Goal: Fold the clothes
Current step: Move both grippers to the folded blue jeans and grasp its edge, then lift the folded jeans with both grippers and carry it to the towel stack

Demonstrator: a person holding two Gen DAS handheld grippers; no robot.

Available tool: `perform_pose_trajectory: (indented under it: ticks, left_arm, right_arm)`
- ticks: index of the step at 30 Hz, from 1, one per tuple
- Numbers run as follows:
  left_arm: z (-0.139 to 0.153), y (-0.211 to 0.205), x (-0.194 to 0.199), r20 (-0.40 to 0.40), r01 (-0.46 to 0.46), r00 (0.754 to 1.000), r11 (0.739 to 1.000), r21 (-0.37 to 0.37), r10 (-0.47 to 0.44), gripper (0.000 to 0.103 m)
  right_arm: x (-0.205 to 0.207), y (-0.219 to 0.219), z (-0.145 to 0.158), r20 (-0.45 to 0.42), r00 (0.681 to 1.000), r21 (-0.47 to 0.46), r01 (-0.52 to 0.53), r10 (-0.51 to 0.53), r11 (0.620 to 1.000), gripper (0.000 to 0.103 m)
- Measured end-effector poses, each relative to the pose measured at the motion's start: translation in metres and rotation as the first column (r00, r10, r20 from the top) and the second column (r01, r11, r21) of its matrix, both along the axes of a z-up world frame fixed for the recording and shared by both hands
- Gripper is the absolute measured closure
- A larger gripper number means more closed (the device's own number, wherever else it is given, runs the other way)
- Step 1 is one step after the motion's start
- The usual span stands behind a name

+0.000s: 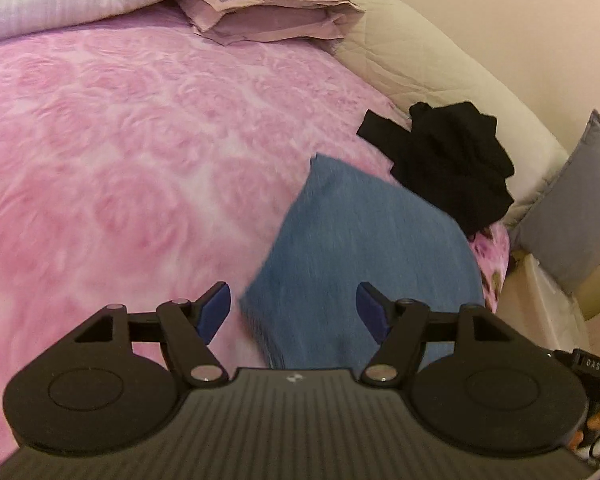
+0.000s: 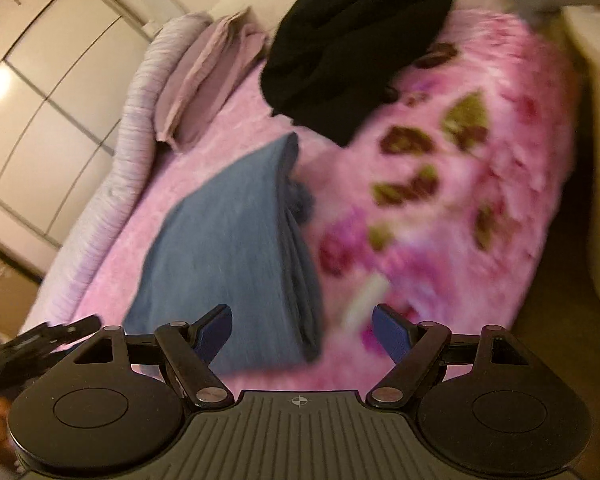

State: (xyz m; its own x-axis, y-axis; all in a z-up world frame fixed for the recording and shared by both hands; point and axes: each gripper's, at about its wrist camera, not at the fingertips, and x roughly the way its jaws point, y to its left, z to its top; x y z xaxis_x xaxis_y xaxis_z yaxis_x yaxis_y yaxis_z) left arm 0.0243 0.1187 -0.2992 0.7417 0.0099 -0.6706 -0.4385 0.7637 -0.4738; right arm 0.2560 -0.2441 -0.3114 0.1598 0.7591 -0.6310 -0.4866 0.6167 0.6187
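Step in hand, as judged: one garment done, the next not yet taken up. A folded blue denim-like garment [image 1: 364, 248] lies flat on the pink rose-patterned plush bedspread [image 1: 120, 152], near the bed's foot-end edge on the side where the floral border shows. A crumpled black knit garment [image 1: 452, 160] lies unfolded just beyond it, close to that same side edge, apparently overlapping the cream quilted cover [image 1: 420, 60].

Left tongs [image 1: 294, 312]: jaws wide apart, nothing held, poised above the blue fold. Right tongs [image 2: 302, 332]: likewise wide, empty.

Both views are blurred.

Next move, as judged: carry both tongs past the blue piece to the black heap, pinch an edge or corner, and draw it out flat on bare bedspread.
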Motion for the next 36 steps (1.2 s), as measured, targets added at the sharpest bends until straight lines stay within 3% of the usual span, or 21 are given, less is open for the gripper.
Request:
perform_pose_trajectory:
  ticks: [10,14,17,19,21,24,26,27,30,36]
  left_arm:
    - [-0.053,0.058,0.057,-0.001,0.095,0.995,0.972,-0.214,-0.097,0.038]
    - [-0.074,0.066,0.065,0.019,0.111,0.994,0.941,-0.319,-0.110,0.038]
    - [-0.085,0.066,0.073,0.037,0.123,0.992,0.923,-0.366,-0.118,0.038]
    - [-0.091,0.066,0.078,0.059,0.132,0.991,0.907,-0.399,-0.118,0.038]
    - [-0.096,0.065,0.085,0.079,0.144,0.989,0.887,-0.438,-0.121,0.038]
    - [-0.101,0.060,0.096,0.089,0.162,0.987,0.873,-0.460,-0.136,0.039]
    - [-0.104,0.056,0.104,0.104,0.184,0.983,0.859,-0.478,-0.153,0.051]
    - [-0.106,0.053,0.108,0.111,0.196,0.981,0.850,-0.489,-0.162,0.052]
    - [-0.106,0.043,0.117,0.106,0.208,0.978,0.872,-0.444,-0.179,0.050]
    - [-0.106,0.044,0.114,0.155,0.240,0.969,0.872,-0.426,-0.191,0.067]
  right_arm:
    - [0.080,0.067,-0.050,-0.211,0.974,-0.005,-0.082,0.079,0.997,0.023]
    - [0.089,0.070,-0.054,-0.246,0.964,0.017,-0.099,0.100,0.995,0.024]
    - [0.090,0.069,-0.055,-0.258,0.961,0.023,-0.097,0.100,0.995,0.033]
    - [0.093,0.069,-0.058,-0.295,0.950,0.050,-0.088,0.099,0.995,0.045]
    - [0.097,0.070,-0.065,-0.358,0.929,0.084,-0.068,0.094,0.994,0.046]
    - [0.100,0.076,-0.074,-0.390,0.915,0.116,-0.060,0.101,0.991,0.046]
    - [0.101,0.080,-0.077,-0.403,0.910,0.131,-0.055,0.104,0.990,0.046]
    - [0.102,0.081,-0.078,-0.405,0.908,0.136,-0.054,0.106,0.989,0.047]
    - [0.105,0.086,-0.080,-0.403,0.909,0.153,-0.050,0.109,0.987,0.051]
    - [0.105,0.084,-0.086,-0.394,0.910,0.224,-0.039,0.127,0.974,0.067]
